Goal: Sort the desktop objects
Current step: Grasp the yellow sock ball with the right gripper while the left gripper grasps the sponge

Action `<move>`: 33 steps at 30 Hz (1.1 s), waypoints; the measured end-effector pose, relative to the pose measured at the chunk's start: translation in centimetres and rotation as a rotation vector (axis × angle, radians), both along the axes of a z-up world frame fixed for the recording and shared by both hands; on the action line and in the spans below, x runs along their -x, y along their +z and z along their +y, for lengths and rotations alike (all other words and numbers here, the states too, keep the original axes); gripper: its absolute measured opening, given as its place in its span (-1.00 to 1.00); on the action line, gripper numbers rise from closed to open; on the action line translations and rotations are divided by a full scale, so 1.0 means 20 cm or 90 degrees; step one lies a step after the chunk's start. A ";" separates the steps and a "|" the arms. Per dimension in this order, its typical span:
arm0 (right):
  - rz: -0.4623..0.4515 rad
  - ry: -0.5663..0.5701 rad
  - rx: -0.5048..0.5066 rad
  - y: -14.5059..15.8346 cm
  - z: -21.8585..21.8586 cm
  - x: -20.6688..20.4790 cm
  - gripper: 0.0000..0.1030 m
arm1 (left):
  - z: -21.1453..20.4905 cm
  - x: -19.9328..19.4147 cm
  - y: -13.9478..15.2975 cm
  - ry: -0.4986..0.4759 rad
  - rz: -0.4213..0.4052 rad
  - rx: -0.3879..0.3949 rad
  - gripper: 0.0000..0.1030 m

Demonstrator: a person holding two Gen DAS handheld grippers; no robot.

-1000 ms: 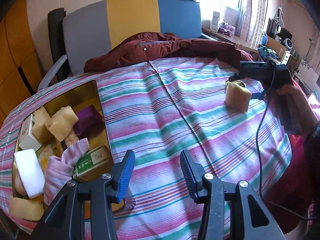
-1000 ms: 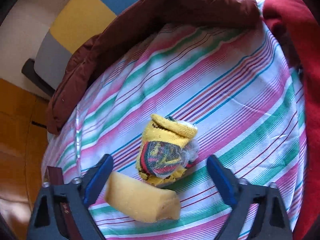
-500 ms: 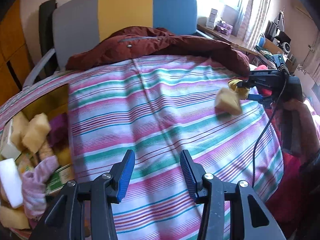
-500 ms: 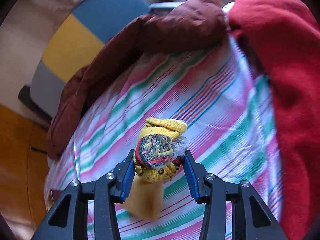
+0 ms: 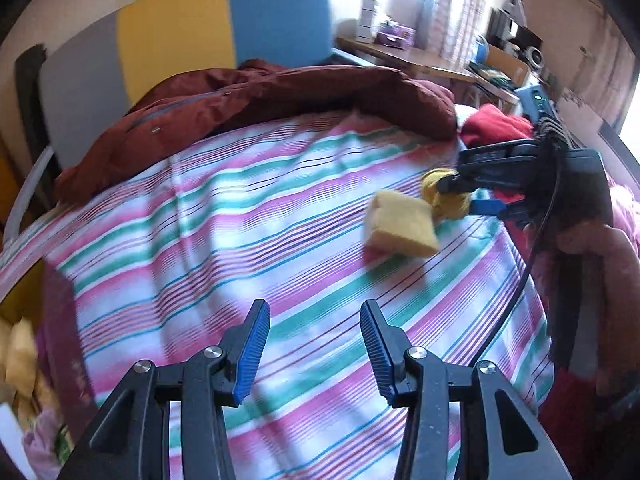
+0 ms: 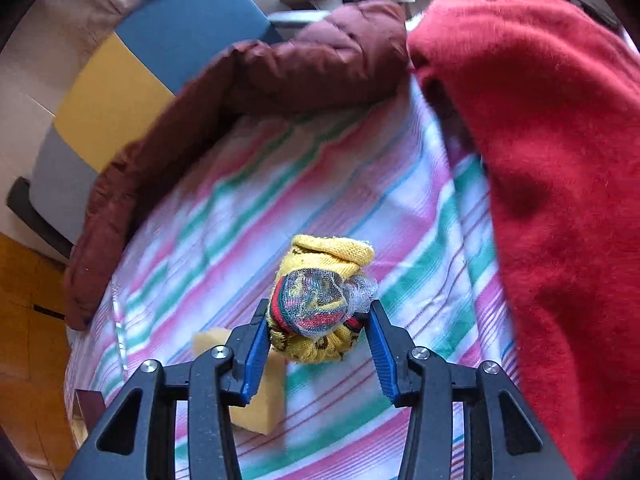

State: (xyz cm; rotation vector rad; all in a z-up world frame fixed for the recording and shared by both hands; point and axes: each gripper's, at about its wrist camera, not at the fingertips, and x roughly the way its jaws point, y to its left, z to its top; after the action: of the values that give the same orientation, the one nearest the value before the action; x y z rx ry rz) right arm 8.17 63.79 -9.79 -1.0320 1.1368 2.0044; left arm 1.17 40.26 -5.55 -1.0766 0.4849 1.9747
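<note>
Right tool (image 6: pixel 318 342) is clamping the yellow sock bundle (image 6: pixel 320 308) near the bed's right edge, left tool (image 5: pixel 314 344) is hanging open and empty, sponge (image 5: pixel 400 226) still waiting unsorted.

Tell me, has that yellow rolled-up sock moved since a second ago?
Yes. The yellow sock, which lay loose on the striped cloth, is now squeezed in the right tool, raised above the yellow sponge it lay beside.
</note>
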 end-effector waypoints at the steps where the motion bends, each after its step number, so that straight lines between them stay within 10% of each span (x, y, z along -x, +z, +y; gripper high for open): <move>1: 0.029 0.000 0.028 -0.01 0.01 -0.01 -0.09 | 0.04 -0.01 -0.01 -0.012 0.003 0.002 -0.08; 13: 0.026 -0.023 0.065 -0.04 0.07 -0.06 -0.09 | 0.41 -0.02 -0.09 -0.139 -0.019 0.001 -0.08; 25: 0.022 -0.018 0.061 -0.06 0.05 -0.03 -0.06 | 0.61 -0.01 -0.16 -0.185 -0.005 0.027 0.47; 33: 0.010 -0.011 0.055 -0.07 0.04 -0.01 -0.03 | 0.69 0.02 -0.23 -0.165 0.009 0.052 0.29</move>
State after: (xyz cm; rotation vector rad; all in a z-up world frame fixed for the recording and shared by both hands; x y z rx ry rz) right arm 8.35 64.64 -11.14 -1.0478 1.2451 1.9679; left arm 0.83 54.09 -10.14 -0.9967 0.6830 1.7487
